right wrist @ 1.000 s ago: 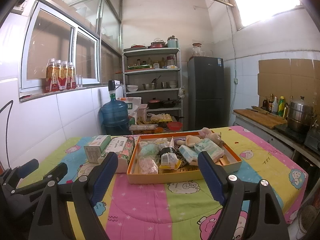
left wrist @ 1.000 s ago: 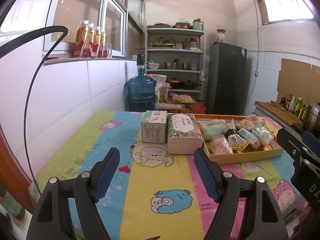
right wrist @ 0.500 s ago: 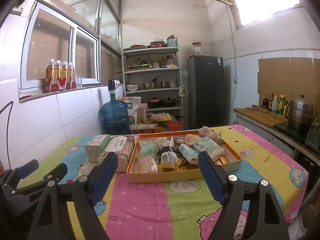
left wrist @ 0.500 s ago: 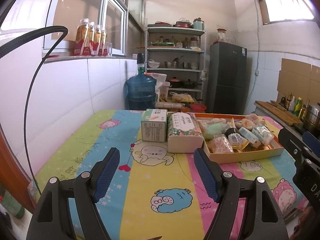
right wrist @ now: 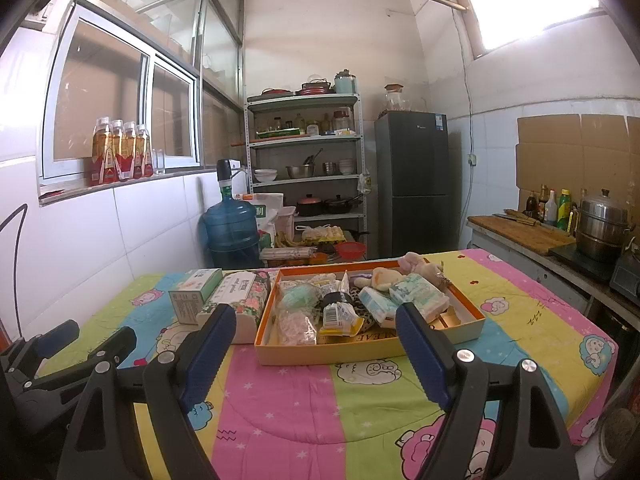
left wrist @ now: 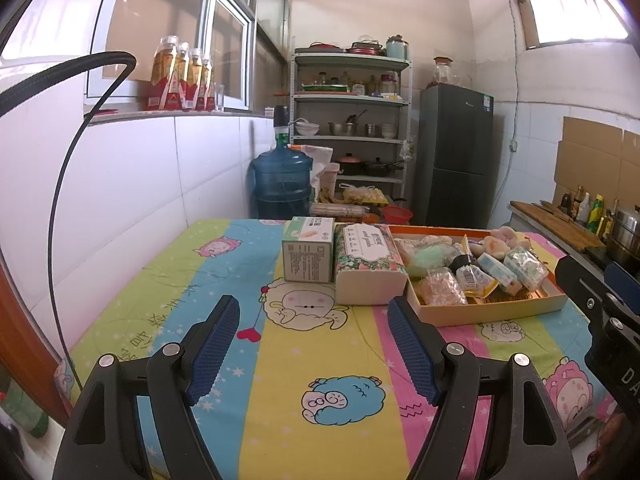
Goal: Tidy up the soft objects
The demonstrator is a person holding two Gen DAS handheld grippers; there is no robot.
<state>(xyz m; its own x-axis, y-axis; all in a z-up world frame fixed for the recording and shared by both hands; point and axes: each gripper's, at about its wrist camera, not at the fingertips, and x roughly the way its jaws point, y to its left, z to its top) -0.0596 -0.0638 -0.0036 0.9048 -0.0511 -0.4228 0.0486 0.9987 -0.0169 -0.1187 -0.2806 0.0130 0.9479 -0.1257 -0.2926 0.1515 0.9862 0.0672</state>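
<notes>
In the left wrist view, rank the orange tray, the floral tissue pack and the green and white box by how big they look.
1. orange tray, clearly largest.
2. floral tissue pack.
3. green and white box, smallest, though it sits slightly farther back, so the gap is unsure.

Home kitchen, pan-laden shelf rack [right wrist: 306,168], fridge [right wrist: 416,184], steamer pot [right wrist: 602,222]

Your right gripper [left wrist: 600,316] is cut off at the left view's right edge; print on the tissue pack [left wrist: 366,270] ahead (floral wrapper) is too small to read.
</notes>
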